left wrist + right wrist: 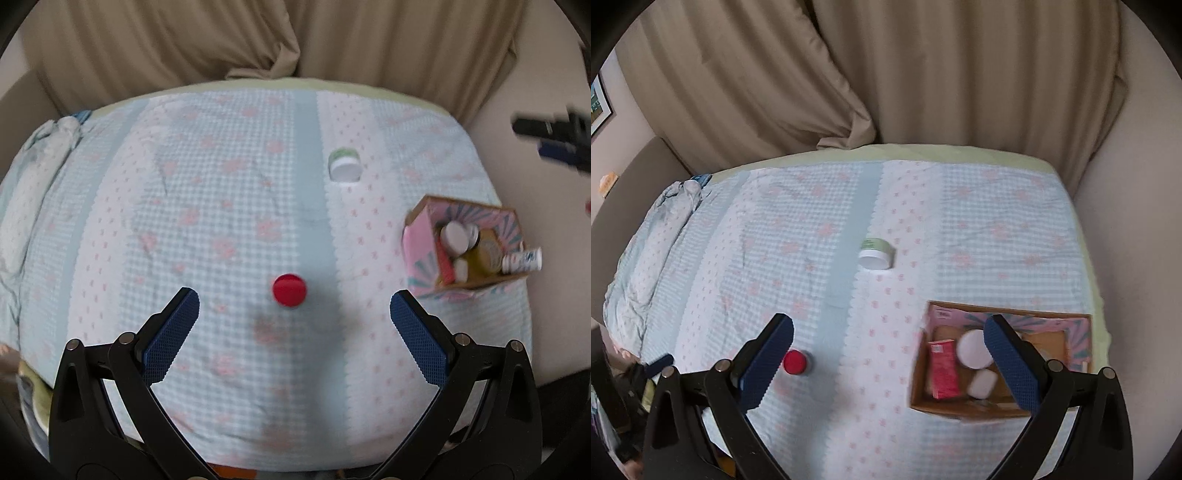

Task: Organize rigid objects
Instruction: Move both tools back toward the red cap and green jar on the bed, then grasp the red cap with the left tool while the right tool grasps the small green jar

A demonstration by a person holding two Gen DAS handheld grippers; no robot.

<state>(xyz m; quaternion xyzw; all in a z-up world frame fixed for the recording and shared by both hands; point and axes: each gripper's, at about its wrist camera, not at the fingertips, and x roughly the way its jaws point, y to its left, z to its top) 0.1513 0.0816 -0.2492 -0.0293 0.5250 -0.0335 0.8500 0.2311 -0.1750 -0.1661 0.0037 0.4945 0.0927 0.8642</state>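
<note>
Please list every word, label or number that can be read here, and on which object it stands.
No text is legible.
Green-and-white jar: label blurred.
Red packet in the cardboard box: print too small.
Small white bottle in the box: dark marks, unreadable.
Red-capped container: no text visible.

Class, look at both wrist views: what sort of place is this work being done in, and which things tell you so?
Most likely a bedroom. The work surface is a bed with a quilted floral bedspread, beige curtains hang behind it, and a framed picture hangs on the wall.
</note>
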